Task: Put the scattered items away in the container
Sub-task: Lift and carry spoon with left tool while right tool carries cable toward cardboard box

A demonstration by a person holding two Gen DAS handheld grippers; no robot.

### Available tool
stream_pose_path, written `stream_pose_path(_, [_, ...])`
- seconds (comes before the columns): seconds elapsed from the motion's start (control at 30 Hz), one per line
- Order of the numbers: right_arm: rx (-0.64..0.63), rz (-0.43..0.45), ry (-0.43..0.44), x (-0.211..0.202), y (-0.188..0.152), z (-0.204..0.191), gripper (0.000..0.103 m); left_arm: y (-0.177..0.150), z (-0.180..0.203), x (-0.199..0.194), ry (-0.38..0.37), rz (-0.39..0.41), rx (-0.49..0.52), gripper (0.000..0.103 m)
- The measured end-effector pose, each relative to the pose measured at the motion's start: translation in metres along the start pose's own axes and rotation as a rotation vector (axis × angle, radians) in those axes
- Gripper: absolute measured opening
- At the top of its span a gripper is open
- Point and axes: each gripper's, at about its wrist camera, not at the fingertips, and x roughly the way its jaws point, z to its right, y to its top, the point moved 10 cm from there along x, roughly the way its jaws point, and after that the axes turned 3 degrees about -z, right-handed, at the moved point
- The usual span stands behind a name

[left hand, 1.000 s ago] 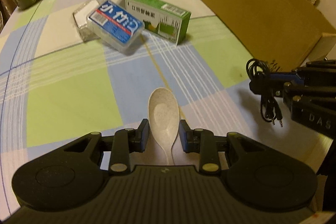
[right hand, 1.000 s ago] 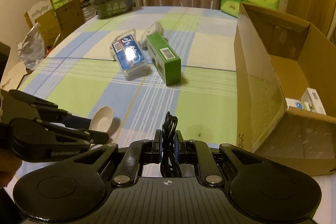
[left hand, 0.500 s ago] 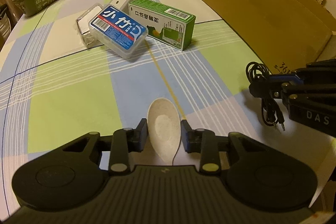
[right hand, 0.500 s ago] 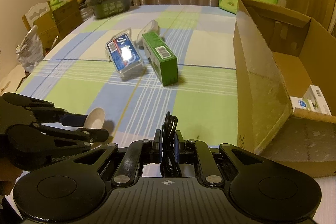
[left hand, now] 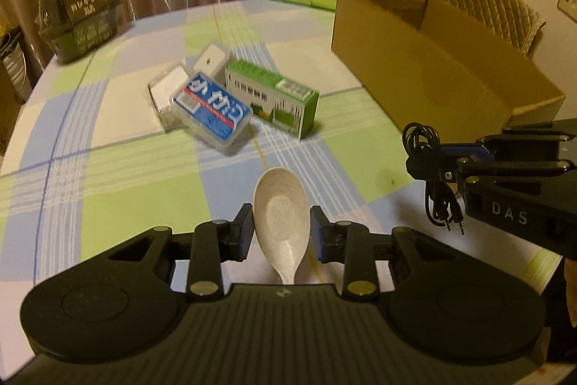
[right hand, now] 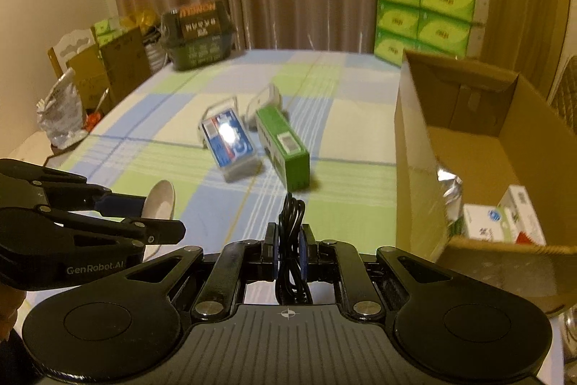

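Two loads are in hand above a checked table (left hand: 108, 168): the left gripper (left hand: 281, 231) is clamped on the sides of a speckled white spoon (left hand: 281, 208), bowl forward, while the right gripper (right hand: 288, 253) pinches a coiled black cable (right hand: 291, 226) whose plugs dangle free. Both are held clear of the table, with the open cardboard box (right hand: 414, 147) to the right, a few small cartons (right hand: 505, 219) already lying inside. By the look of it, the carrying step is under way; next, each gripper needs to travel over the box's near wall and let go above the floor of the box. Still on the table, clustered together, are a green carton (left hand: 274, 103), a blue-labelled clear case (left hand: 212, 112) and two small white containers (left hand: 167, 89).
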Motion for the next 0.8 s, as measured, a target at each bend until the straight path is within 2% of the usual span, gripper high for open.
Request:
stream_pose_path(0.37, [0.006,0.081,-0.027,-0.041,0.018,0.007,0.008,0.020,0.018,-0.034,-0.012,0.043,0.027,0.028])
stream_pose_path(0.8, [0.042,0.149,-0.085,-0.081,0.028,0.041,0.008,0.033,0.056,-0.050,-0.054,0.058,0.063,0.028])
